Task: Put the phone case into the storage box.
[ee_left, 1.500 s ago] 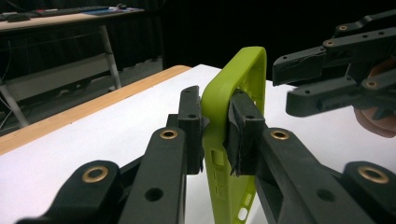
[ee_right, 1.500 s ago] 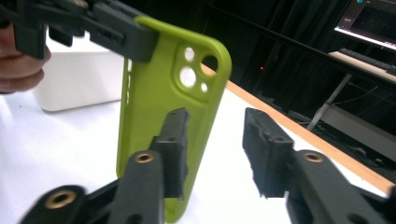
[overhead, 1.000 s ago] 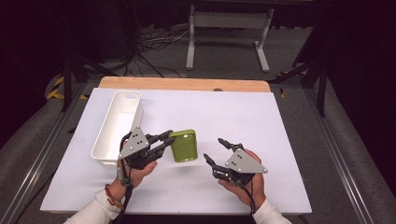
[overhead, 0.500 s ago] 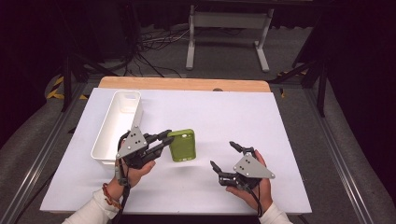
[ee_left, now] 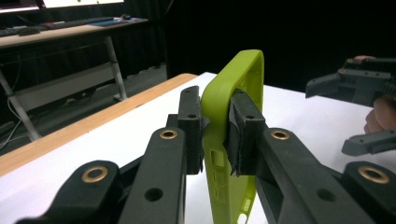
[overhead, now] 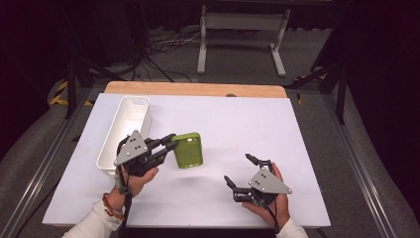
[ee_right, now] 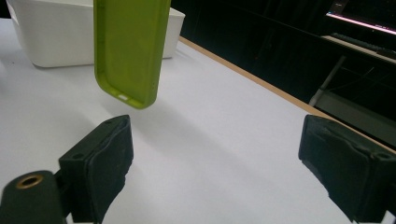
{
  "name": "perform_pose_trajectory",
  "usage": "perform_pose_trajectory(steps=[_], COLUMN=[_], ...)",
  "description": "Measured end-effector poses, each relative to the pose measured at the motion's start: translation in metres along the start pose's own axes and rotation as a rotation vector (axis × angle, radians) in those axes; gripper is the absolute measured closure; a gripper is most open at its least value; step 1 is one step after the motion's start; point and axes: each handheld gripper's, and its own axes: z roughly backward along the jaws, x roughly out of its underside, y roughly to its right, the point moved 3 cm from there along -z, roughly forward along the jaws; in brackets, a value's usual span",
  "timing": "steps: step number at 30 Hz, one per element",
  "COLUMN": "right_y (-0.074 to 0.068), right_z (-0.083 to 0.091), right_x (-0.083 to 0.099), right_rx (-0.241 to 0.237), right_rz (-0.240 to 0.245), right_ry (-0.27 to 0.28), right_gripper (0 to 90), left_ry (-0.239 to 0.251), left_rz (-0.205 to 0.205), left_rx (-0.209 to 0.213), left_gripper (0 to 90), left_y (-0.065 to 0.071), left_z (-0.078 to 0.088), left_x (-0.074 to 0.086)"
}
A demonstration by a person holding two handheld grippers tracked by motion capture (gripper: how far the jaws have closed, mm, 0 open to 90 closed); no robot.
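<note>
Both claws were near me at the front of the white table [overhead: 277,129]. My right gripper [overhead: 241,173] sat low and close, its jaws wide apart with nothing between them; they had just been opening. My left gripper [overhead: 169,144] was squeezed tight on one edge of the green phone case [overhead: 188,149], holding it up off the table, just beside the white bin [overhead: 130,119]. Farther back ran the wooden edge [overhead: 195,89] of the table. I thought the case should go in the bin. To do it well, I needed to keep the squeeze firm, move slowly over the rim, and let go only when the case was low inside.
</note>
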Motion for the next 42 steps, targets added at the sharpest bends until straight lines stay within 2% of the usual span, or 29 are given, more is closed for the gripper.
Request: perform_pose_trajectory(steps=[2, 13, 14, 20, 21, 27, 29, 42], right_y=[0.000, -0.004, -0.003, -0.002, -0.001, -0.002, -0.001, 0.000], right_z=[0.000, -0.003, -0.003, -0.002, -0.002, -0.003, -0.003, -0.004], right_x=[0.000, 0.000, 0.000, 0.000, -0.001, 0.000, 0.000, 0.000], right_rx=[-0.001, -0.012, -0.011, -0.007, -0.008, -0.009, -0.009, -0.004], right_rz=[0.003, 0.012, 0.011, 0.005, 0.005, 0.006, 0.004, -0.005], right_ry=[-0.001, -0.013, -0.014, -0.012, -0.013, -0.021, -0.024, -0.023], right_gripper=[11.0, 11.3, 11.4, 11.4, 11.4, 11.4, 11.5, 11.5], left_ry=[0.004, 0.018, 0.027, 0.022, 0.021, 0.027, 0.031, 0.063], left_rz=[0.009, 0.000, 0.012, 0.007, 0.016, 0.007, 0.018, 0.009], left_rx=[-0.001, -0.042, -0.045, -0.062, -0.062, -0.075, -0.081, -0.108], left_gripper=[77.8, 77.8, 77.8, 77.8, 77.8, 77.8, 77.8, 77.8], left_y=[-0.002, -0.024, -0.024, -0.033, -0.033, -0.039, -0.042, -0.054], left_z=[0.003, 0.021, 0.021, 0.028, 0.029, 0.031, 0.035, 0.049], left_x=[-0.001, -0.009, -0.009, -0.010, -0.010, -0.010, -0.011, -0.019])
